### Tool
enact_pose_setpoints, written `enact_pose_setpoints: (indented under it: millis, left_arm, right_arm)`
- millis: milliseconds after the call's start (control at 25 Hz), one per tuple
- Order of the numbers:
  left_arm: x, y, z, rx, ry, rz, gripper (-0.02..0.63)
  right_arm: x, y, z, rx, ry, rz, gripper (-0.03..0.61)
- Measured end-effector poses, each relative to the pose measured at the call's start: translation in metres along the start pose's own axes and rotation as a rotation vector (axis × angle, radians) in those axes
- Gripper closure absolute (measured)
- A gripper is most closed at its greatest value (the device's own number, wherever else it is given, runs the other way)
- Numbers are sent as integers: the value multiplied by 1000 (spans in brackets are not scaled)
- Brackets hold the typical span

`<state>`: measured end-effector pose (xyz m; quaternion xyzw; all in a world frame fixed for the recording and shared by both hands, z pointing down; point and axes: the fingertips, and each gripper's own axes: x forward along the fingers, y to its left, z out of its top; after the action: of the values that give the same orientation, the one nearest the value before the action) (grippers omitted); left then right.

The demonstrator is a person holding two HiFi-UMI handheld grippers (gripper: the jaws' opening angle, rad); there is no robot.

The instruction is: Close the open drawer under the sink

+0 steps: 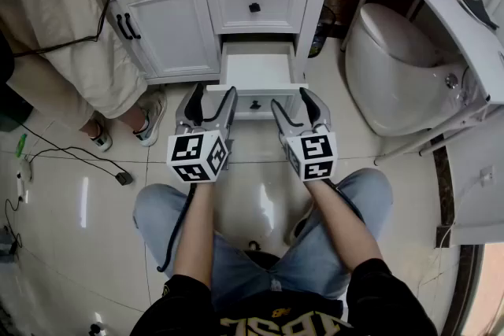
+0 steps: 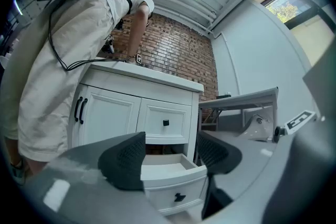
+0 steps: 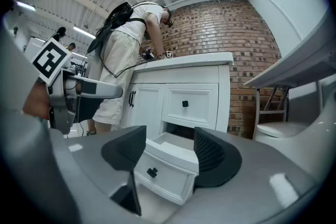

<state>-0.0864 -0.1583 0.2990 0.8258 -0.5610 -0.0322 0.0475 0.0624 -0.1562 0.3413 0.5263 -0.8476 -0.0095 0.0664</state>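
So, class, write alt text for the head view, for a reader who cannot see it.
The lower drawer of a white cabinet stands pulled out; the left tongs and right tongs, both open and empty, point at its front. A person stands left of the cabinet, a toilet right.

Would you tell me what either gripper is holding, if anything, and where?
Nothing: the left gripper and right gripper are both open, facing the pulled-out drawer.

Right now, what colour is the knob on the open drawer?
The knob is black; clearest in the right gripper view.
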Motion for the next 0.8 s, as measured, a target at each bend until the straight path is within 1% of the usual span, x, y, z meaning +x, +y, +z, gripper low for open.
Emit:
enact_pose_setpoints:
  millis: [80,200,280,560,800]
  left_arm:
    - [5,3,1,1,-1,3,305]
    - [13,9,-1,5,3,9,305]
    - [18,11,-4,10,7,11,305]
    - [36,4,-17,59,47,-18,307]
    - [44,8,-24,56,60,-21,313]
  right_arm:
    - [7,1,-1,19,0,13,300]
    - [18,6,-6,13,9,42,307]
    - [25,9,-12,28,23,61,314]
    - [44,23,-36,60,90,127,327]
    - [61,42,-61,12,153,187,354]
